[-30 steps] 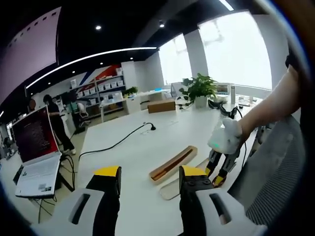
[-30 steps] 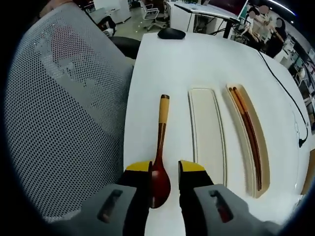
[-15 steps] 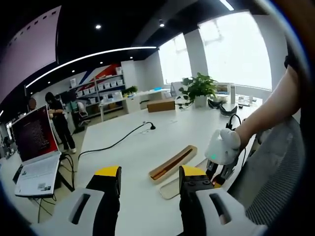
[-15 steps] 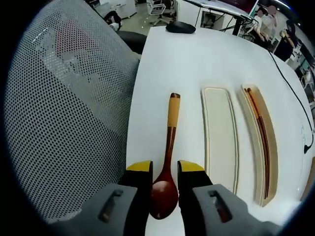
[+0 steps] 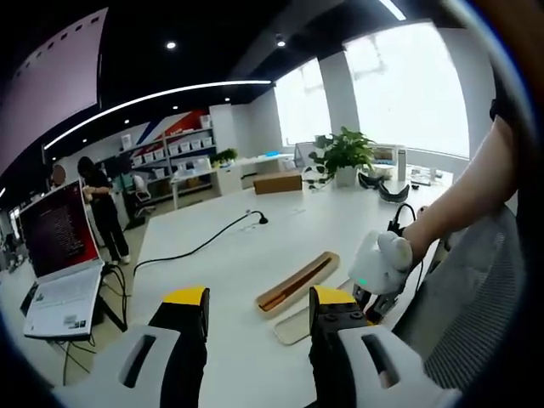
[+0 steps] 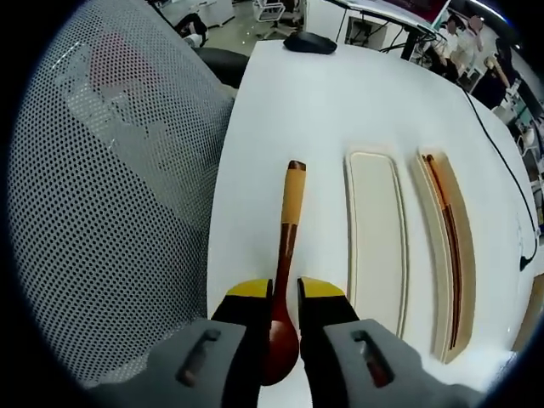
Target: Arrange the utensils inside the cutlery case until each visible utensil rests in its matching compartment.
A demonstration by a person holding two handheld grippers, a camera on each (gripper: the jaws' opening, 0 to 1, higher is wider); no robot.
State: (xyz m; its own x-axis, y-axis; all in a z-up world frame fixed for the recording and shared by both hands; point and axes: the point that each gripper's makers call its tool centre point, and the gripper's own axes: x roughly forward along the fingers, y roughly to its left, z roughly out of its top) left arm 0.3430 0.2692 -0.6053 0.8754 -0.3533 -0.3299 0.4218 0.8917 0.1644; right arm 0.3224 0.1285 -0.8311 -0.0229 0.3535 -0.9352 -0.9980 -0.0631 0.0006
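Note:
A wooden spoon (image 6: 287, 223) with a dark red bowl and a yellow handle end points away along the white table. My right gripper (image 6: 285, 291) is shut on the spoon near its bowl, one jaw on each side. To the spoon's right lies an empty cream tray (image 6: 374, 223), then a tan tray (image 6: 463, 255) holding dark chopsticks (image 6: 449, 238). In the left gripper view, my left gripper (image 5: 259, 297) hovers open over the table with nothing between its jaws. Beyond it sit the chopstick tray (image 5: 299, 282) and the cream tray (image 5: 296, 326). The right gripper (image 5: 376, 270) enters from the right, held by a person's arm.
A grey mesh chair back (image 6: 102, 170) stands close to the table's left edge. A black mouse (image 6: 308, 42) lies at the far end. A cable (image 5: 200, 246), a laptop (image 5: 59, 272) and a potted plant (image 5: 344, 153) are farther off. People stand in the background.
The right gripper's jaws have narrowed onto the spoon by its bowl. In the left gripper view the right gripper has dropped slightly toward the table. The left gripper has not moved.

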